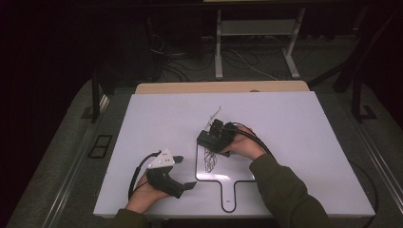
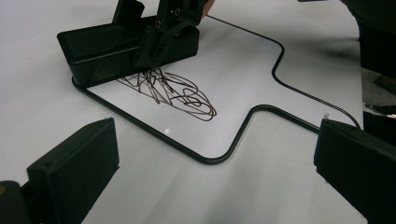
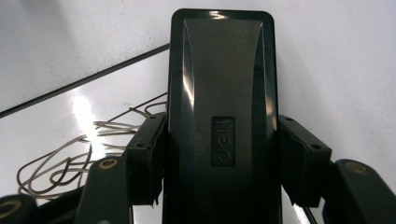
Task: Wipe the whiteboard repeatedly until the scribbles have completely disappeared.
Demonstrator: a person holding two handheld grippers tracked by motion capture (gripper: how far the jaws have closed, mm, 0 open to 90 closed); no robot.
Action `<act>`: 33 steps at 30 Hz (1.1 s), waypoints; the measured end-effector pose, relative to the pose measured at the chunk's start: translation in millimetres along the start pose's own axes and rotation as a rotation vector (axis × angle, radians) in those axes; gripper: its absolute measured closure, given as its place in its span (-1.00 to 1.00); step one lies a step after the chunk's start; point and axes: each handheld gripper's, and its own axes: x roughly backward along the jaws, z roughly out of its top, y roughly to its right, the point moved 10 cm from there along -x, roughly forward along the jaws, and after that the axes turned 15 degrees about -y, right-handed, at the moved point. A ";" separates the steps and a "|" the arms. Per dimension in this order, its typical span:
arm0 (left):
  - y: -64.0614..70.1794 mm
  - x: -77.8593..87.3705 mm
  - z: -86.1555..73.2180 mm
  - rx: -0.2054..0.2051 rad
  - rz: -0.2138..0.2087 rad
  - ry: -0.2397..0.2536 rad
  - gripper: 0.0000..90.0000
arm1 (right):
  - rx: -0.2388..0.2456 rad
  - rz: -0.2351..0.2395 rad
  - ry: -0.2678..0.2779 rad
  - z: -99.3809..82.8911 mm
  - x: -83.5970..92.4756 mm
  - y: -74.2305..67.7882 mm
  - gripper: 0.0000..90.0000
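- The right gripper (image 3: 219, 158) has its jaws clamped on the black eraser's (image 3: 222, 93) long sides; its long axis points straight ahead, along the jaws.
- The eraser rests on the small whiteboard (image 1: 237, 173) at the scribble (image 2: 173, 91).
- The left gripper (image 1: 186, 172) has its jaws apart, holding nothing.

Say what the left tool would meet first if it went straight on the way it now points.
Probably the small whiteboard: the open left tool points across the table at its black rim, with the scribble behind. The black eraser, clamped in the right tool, lies farther on; depth is uncertain.
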 end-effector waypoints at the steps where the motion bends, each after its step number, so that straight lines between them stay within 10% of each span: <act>1: 0.0 0.0 0.0 0.000 0.000 0.000 -1.00 | -0.001 0.000 0.001 0.2 0.0 0.1 -0.14; 33: 1.5 -1.0 0.3 0.000 -0.009 0.001 -1.00 | -0.008 0.004 -0.005 3.2 -0.5 0.2 -0.14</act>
